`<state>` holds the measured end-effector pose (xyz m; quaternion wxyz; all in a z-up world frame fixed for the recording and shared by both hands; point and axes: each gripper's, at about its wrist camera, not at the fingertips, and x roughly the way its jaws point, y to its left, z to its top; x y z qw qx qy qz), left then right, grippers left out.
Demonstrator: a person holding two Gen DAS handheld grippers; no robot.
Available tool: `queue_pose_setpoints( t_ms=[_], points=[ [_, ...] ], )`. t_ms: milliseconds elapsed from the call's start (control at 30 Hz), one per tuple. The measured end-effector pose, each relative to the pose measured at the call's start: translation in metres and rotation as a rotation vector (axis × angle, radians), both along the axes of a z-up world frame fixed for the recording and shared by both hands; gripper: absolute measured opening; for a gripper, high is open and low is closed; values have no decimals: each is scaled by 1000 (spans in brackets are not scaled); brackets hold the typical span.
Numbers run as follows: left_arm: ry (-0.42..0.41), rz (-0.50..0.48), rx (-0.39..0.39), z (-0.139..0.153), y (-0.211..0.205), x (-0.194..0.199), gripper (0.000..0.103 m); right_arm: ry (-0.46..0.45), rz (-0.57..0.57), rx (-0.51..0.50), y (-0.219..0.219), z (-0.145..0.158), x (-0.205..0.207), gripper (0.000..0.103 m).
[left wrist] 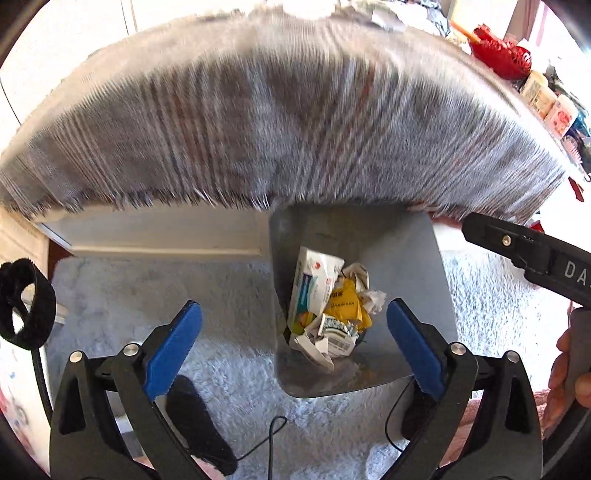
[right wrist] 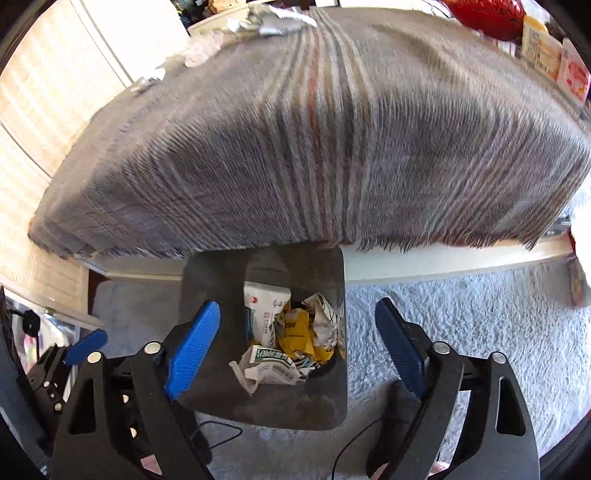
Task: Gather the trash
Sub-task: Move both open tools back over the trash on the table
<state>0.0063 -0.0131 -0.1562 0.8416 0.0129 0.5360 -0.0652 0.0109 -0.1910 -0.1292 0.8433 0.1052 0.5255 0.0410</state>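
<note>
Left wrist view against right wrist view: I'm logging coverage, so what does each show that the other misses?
Only the left wrist view shows the person's hand and a black strap loop. Only the right wrist view shows crumpled silver foil on the striped grey blanket. Both show the grey bin holding a white medicine box and yellow wrapper, and both tongs open over it.

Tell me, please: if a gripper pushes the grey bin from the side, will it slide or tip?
The grey bin stands on shaggy carpet, so it would probably drag, not slide. It seems deep and holds only light crumpled paper and a carton, so a high push may tip it.
</note>
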Motion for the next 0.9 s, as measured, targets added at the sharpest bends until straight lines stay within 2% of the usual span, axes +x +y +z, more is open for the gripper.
queue_pose_setpoints(
  t_ms=[200,433,633,900],
  points=[
    [-66,-8,23,55,6,12,95,-77,30,-29,0,48,5,93],
    [-123,16,40,100,26,46,95,-148,60,-86,-11,92,36,95],
    [-158,55,59,115,41,91,95,-195,19,-69,-23,111,79,95],
    [-194,126,34,130,61,161,95,-219,-18,-48,-33,123,143,95]
  ],
)
